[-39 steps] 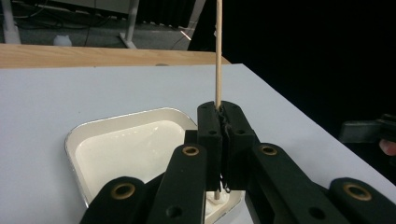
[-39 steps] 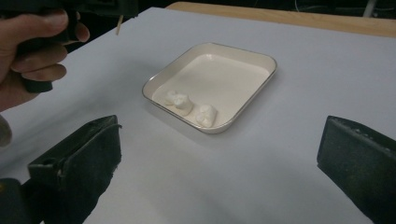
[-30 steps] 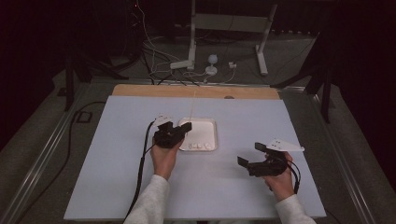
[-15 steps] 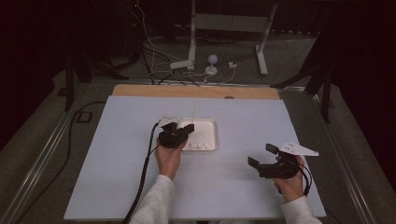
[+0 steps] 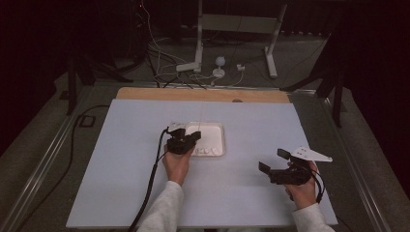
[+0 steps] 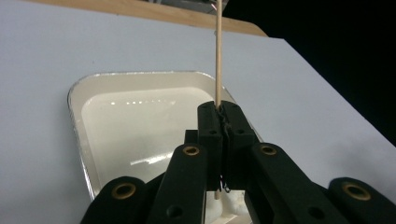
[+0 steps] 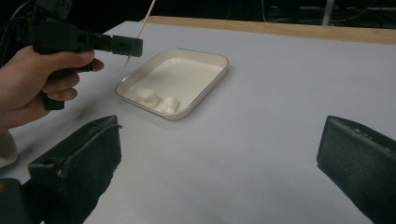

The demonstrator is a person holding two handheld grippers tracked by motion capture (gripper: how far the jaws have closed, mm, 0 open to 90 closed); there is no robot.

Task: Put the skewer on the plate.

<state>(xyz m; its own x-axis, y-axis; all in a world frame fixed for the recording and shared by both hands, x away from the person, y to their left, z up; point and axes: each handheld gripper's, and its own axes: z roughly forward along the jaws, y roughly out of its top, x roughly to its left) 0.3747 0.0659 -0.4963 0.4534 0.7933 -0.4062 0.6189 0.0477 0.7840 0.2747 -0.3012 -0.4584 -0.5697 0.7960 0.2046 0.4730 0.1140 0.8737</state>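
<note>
A thin wooden skewer (image 6: 217, 56) stands upright, pinched between the jaws of my left gripper (image 6: 219, 112), which is shut on its lower end. That gripper (image 5: 196, 137) hovers at the near left side of a white tray with a silver rim (image 5: 220, 126). Two or three soft white lumps (image 7: 159, 100) lie along the tray's near edge (image 5: 205, 151). My right gripper (image 5: 274, 161) is held low at the table's right front, its jaws wide apart (image 7: 222, 140) with nothing between them, pointed toward the tray (image 7: 187, 70).
The pale blue tabletop (image 5: 251, 121) ends at a wooden strip (image 5: 203, 94) along the far side. Beyond it stand a white stand's legs (image 5: 198, 63) and loose cables on the floor. A black cable (image 5: 150, 183) trails from the left gripper.
My right gripper has drifted right and nearer the front edge, staying open. My left gripper, still holding the skewer, has shifted slightly toward the tray.
</note>
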